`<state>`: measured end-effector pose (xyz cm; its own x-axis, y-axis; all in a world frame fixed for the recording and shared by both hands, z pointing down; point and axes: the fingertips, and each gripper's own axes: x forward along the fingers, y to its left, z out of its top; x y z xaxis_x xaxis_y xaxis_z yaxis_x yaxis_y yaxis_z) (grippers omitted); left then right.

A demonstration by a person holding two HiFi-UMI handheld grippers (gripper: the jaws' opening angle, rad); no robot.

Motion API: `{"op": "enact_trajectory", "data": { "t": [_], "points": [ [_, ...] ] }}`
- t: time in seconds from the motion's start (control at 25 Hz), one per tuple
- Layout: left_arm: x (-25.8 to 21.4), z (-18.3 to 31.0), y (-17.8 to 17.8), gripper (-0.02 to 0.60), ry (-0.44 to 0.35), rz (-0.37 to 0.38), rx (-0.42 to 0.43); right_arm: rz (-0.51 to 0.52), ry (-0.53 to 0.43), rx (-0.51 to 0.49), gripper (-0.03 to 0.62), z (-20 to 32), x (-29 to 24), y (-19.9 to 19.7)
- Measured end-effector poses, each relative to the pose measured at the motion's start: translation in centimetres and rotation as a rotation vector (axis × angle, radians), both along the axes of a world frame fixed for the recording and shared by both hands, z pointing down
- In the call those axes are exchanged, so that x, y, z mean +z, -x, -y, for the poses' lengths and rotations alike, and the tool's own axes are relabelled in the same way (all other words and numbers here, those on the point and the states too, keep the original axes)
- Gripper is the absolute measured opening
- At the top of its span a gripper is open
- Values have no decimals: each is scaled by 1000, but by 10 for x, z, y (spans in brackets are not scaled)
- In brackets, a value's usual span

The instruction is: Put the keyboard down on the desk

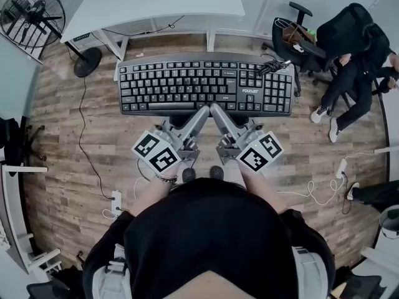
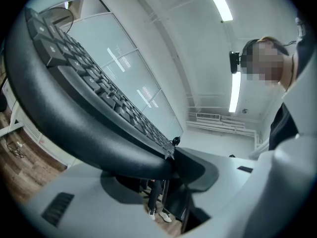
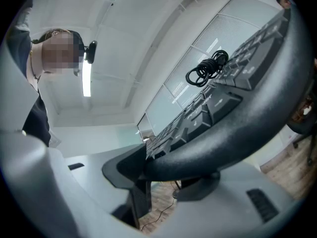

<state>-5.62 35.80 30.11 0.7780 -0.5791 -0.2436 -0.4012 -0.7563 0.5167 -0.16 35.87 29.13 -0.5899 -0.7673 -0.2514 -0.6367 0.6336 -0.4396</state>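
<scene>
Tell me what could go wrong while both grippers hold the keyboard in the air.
1. The left gripper and right gripper pinch only the near edge of the black plastic keyboard, close together at its middle; it may tilt or twist.
2. The black coiled cable rests on the keys and might slide off.
3. The keyboard hangs over the wooden floor, short of the white desk; a slip means a fall.

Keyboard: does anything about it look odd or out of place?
Its cable lies bundled on top of the keyboard, at the right end. The keyboard is held over the floor, its near edge in the left gripper and right gripper, not on the desk.
</scene>
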Motion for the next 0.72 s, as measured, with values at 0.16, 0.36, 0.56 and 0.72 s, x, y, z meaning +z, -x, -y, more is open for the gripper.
{"op": "enact_trajectory", "data": {
  "t": [0.16, 0.36, 0.56, 0.72],
  "points": [
    [-1, 0, 7, 195, -3, 3, 2, 6, 0, 5, 190, 0, 0, 7],
    [1, 3, 25, 195, -1, -2, 6, 2, 1, 12, 190, 2, 1, 25],
    [4, 1, 44, 195, -7, 1, 17, 8, -5, 23, 190, 0, 5, 43],
    [9, 0, 60, 195, -1, 1, 33, 11, -5, 39, 190, -2, 9, 59]
  ]
}}
